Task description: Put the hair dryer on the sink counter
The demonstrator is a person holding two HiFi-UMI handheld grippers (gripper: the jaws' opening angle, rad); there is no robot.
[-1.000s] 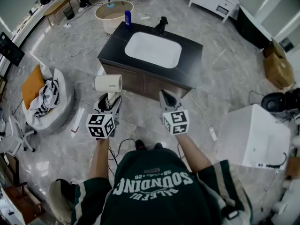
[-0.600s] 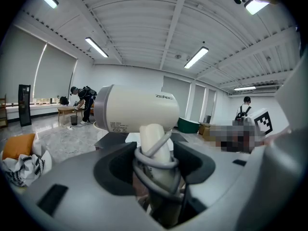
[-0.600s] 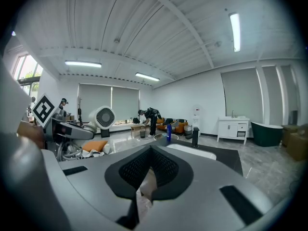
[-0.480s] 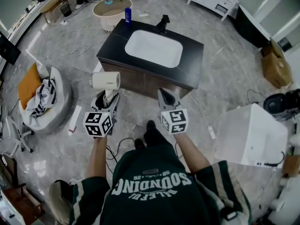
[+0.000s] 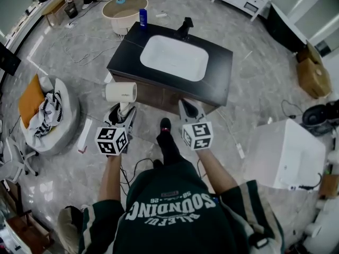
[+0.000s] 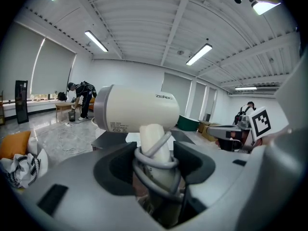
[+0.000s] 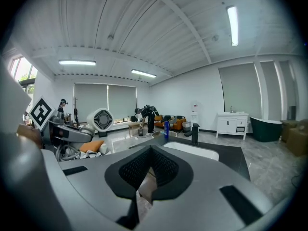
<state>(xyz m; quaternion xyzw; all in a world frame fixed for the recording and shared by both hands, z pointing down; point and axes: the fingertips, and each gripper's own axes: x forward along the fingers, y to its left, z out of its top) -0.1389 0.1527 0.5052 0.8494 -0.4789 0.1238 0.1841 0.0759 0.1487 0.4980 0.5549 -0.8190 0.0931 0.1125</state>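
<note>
A cream hair dryer (image 5: 121,92) stands upright in my left gripper (image 5: 122,114), whose jaws are shut on its handle with the grey cord coiled round it (image 6: 156,153). Its barrel (image 6: 136,110) lies crosswise above the jaws. The black sink counter (image 5: 219,87) with a white basin (image 5: 174,57) and black tap (image 5: 184,27) lies just ahead of both grippers. My right gripper (image 5: 188,110) is shut and holds nothing, close to the counter's front edge. In the right gripper view the counter (image 7: 240,154) and hair dryer (image 7: 100,120) both show.
A blue bottle (image 5: 142,17) stands at the counter's back left corner. A round tub (image 5: 125,7) sits behind it. A beanbag with cloth (image 5: 45,112) lies left, a white box (image 5: 288,155) right, and a cardboard box (image 5: 312,73) far right. Cables trail over the floor.
The person has stepped forward, one foot now showing between the grippers. The counter has drawn slightly nearer. Both grippers keep their hold and posture.
</note>
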